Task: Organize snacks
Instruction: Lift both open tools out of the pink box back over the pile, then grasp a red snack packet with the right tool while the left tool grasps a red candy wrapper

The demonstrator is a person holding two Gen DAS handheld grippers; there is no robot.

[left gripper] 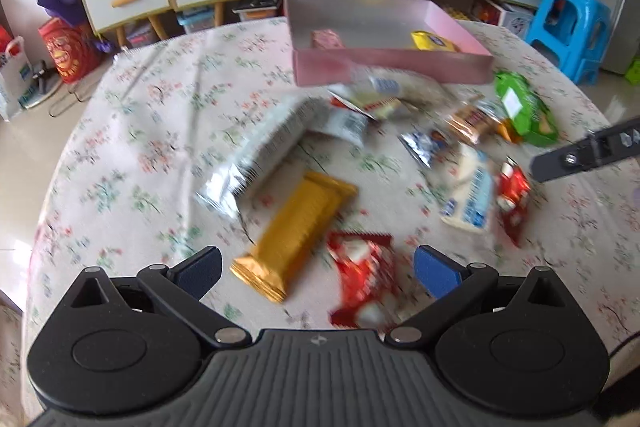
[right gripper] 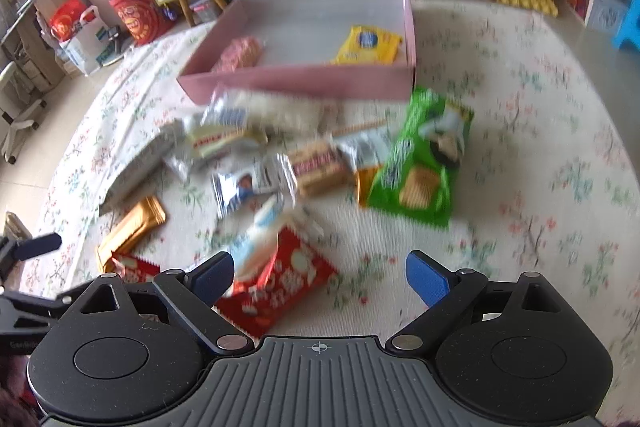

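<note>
My left gripper [left gripper: 318,273] hangs spread wide and empty over the floral tablecloth [left gripper: 140,131], with a gold wafer pack [left gripper: 296,235] and a red snack packet [left gripper: 366,283] lying between its fingers. My right gripper [right gripper: 320,277] is spread too, holding nothing, with a red packet [right gripper: 288,287] at its 10 o'clock. The pink box [right gripper: 304,83] at 12 o'clock holds a yellow packet [right gripper: 368,45] and a pink one [right gripper: 240,53]; the green biscuit bag [right gripper: 420,163] lies loose just before it.

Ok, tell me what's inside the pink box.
The pink box holds two packets: a pink one at its left and a yellow one at its right. Its near wall hides their lower edges.
</note>
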